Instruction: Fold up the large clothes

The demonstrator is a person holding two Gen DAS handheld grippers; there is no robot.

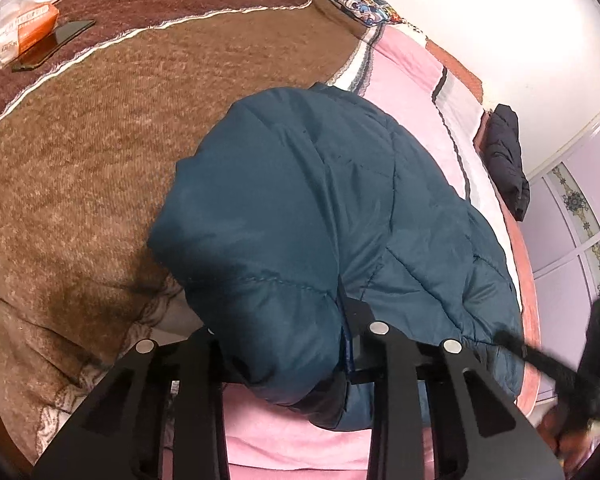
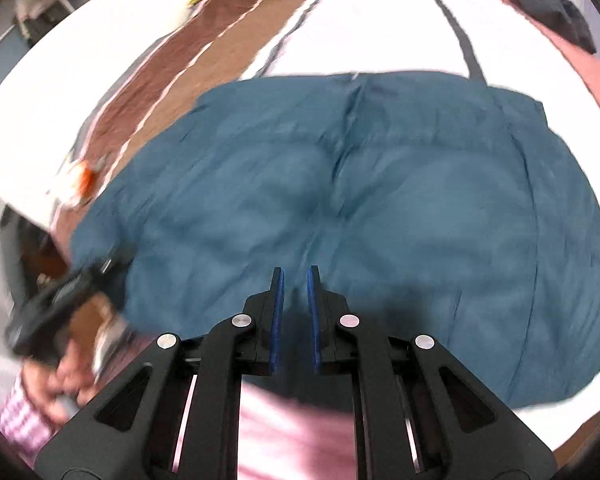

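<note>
A teal quilted puffer jacket [image 1: 320, 208] lies folded on the bed. In the left wrist view a thick fold of it fills the space between my left gripper's [image 1: 284, 344] fingers, which are shut on it; the fingertips are hidden by the fabric. In the right wrist view the jacket [image 2: 380, 208] spreads wide, blurred by motion. My right gripper [image 2: 296, 276] hangs just above its near edge, its blue pads a small gap apart with nothing between them. The right gripper also shows blurred at the right edge of the left wrist view [image 1: 596, 360].
The bed carries a brown blanket [image 1: 100, 140] on the left and a pink sheet [image 1: 412, 76] on the right. A phone [image 1: 56, 42] and an orange-white packet [image 1: 20, 28] lie at the far left. A dark garment [image 1: 506, 156] lies by the wall.
</note>
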